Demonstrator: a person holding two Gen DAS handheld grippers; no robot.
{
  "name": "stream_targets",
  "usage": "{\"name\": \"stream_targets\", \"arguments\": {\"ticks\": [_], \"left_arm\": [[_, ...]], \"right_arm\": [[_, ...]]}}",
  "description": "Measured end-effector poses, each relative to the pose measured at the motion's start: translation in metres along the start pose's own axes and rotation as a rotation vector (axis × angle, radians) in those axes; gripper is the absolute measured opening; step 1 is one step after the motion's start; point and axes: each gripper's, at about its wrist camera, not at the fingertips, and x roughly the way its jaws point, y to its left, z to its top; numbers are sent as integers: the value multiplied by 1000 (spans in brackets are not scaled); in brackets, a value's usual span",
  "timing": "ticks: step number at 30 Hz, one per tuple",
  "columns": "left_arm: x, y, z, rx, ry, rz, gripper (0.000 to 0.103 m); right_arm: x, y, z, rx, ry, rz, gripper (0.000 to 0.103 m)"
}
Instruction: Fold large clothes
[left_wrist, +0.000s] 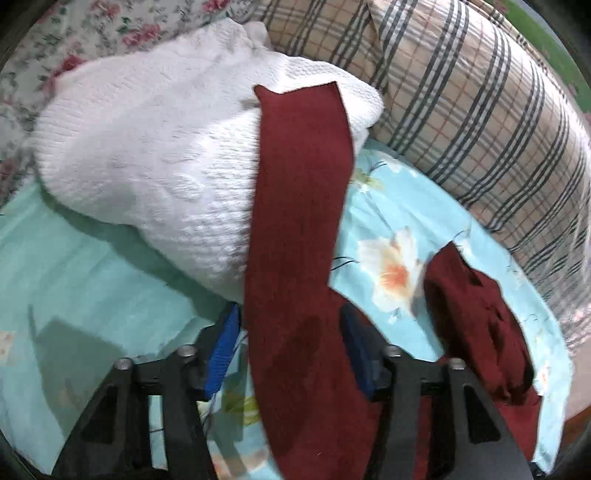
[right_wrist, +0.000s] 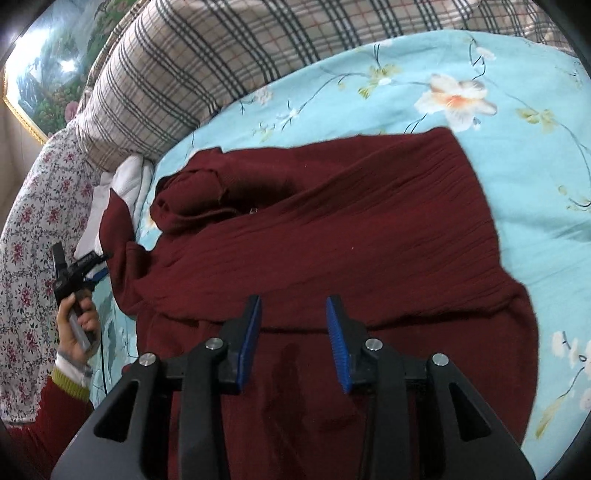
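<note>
Matt ribbed knit cloth is seen in the maroon sweater (right_wrist: 332, 229); at 10 o'clock, coarse white knit (left_wrist: 147, 147); smooth printed bedsheet (right_wrist: 480, 66).

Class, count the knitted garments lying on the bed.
2: a dark red sweater spread on the blue sheet, and a white sweater bundled under its sleeve. Others may be hidden.

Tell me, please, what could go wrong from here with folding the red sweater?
1. The sleeve lies draped over the white sweater; pulling it could drag that sweater along.
2. The left gripper is open with the sleeve between its fingers, so the sleeve may slip free if lifted before closing.
3. The collar is bunched, and the right gripper is open above the red sweater; folding now may trap wrinkles.
</note>
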Motion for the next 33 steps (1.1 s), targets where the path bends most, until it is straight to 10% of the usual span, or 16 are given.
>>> {"name": "stream_targets", "arguments": {"ticks": [3,12,21,33], "left_arm": [[3,-11,-6,52,0,-29,4],[-47,-86,-40,165,-107,-182,2],[-84,-221,-137,392,1,-472,2],[-15,-277,-213,530,253,-447,7]], "right_arm": [[4,0,0,8,7,-3,37],[-16,11,0,-7,-31,20,37],[-45,-2,0,28,-85,27,37],[-48,-1,10,7,-83,20,37]]}}
